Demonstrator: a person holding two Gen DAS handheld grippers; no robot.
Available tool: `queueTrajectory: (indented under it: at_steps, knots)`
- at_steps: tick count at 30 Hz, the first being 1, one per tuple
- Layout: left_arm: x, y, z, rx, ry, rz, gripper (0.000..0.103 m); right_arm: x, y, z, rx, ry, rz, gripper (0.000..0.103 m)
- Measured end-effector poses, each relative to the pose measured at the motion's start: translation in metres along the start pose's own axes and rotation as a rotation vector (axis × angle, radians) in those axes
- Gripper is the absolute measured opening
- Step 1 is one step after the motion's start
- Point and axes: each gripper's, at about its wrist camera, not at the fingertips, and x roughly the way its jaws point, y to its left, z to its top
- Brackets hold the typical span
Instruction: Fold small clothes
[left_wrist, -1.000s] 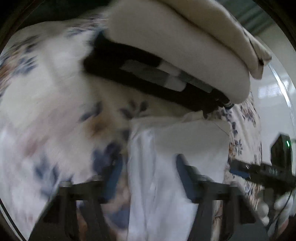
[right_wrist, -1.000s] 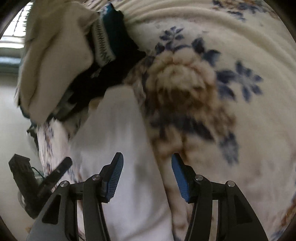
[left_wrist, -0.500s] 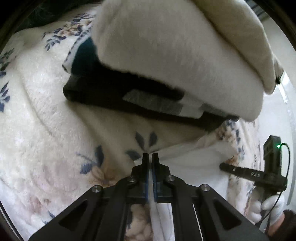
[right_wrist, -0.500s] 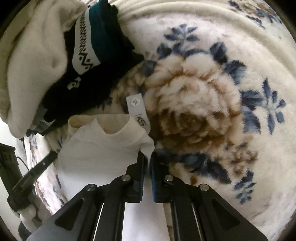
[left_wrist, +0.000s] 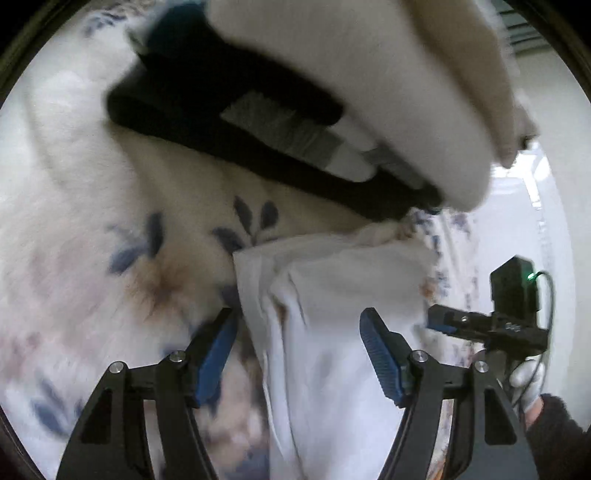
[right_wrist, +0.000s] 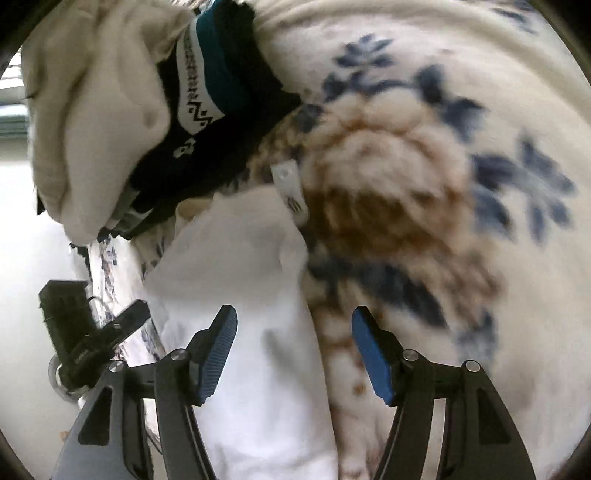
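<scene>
Both the left gripper and right gripper hover, jaws released, above the white garment on the floral blanket.

Left wrist view: looked forward and down between spread blue fingers, close above white garment on floral blanket. Right wrist view: faced same garment from opposite edge, equally near. Shared: garment, blanket, stacked clothes, each opposite gripper at frame edge.
</scene>
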Motion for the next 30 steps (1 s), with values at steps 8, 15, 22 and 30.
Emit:
queueTrajectory:
  at_steps: [8, 15, 22, 30]
  knots:
    - [0.019, -0.027, 0.01, 0.145, -0.077, 0.073, 0.006, 0.032, 0.021, 0.032, -0.042, -0.052, 0.049, 0.024]
    - [-0.026, -0.052, -0.004, 0.22, -0.157, 0.03, 0.006, 0.01, 0.045, 0.009, -0.089, -0.125, 0.07, 0.001]
    - [-0.086, -0.074, -0.048, 0.242, -0.186, -0.042, 0.006, -0.049, 0.067, -0.056, -0.163, -0.217, 0.155, 0.001]
    - [-0.122, -0.047, -0.17, 0.028, -0.001, -0.058, 0.067, -0.064, 0.021, -0.168, -0.104, 0.003, 0.212, 0.028]
